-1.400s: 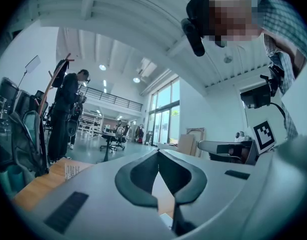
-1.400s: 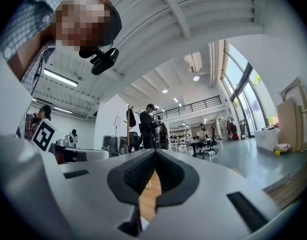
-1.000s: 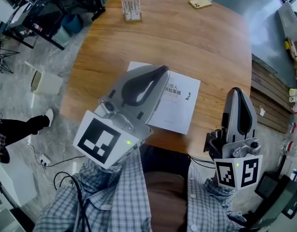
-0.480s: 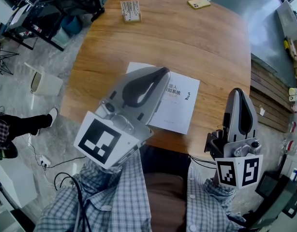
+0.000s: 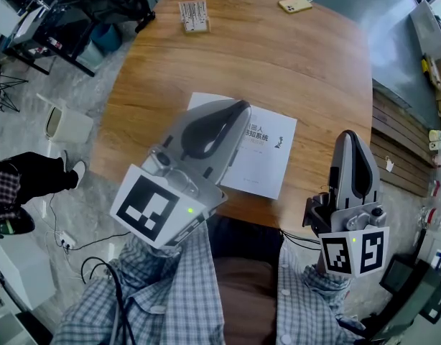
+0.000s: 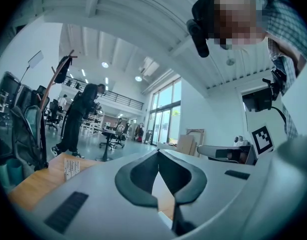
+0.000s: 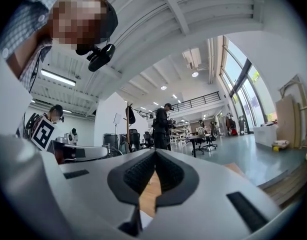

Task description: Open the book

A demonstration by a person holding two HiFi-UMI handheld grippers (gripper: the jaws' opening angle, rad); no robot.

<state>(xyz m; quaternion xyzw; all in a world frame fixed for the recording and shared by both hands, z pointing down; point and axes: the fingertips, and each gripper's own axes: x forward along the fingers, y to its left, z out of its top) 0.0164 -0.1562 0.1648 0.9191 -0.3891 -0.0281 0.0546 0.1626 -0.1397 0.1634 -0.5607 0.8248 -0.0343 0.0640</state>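
Fingers [image 6: 136,179] of the left gripper [image 5: 240,106] meet at their tips with nothing between them. The right gripper's [image 5: 352,135] fingers [image 7: 131,179] are likewise closed tip to tip and empty. The book [image 5: 271,157] lies shut, white cover up, on the wooden table [image 5: 292,63], close to the table's near edge and about midway along it. In the head view the left gripper hangs over the book's left part and hides it; whether it touches the cover cannot be told. The right gripper sits by the near edge, to the right of the book and apart from it. A yellow-cased phone [image 5: 297,4] lies at the far edge, and a small printed box [image 5: 195,14] at the far left edge.
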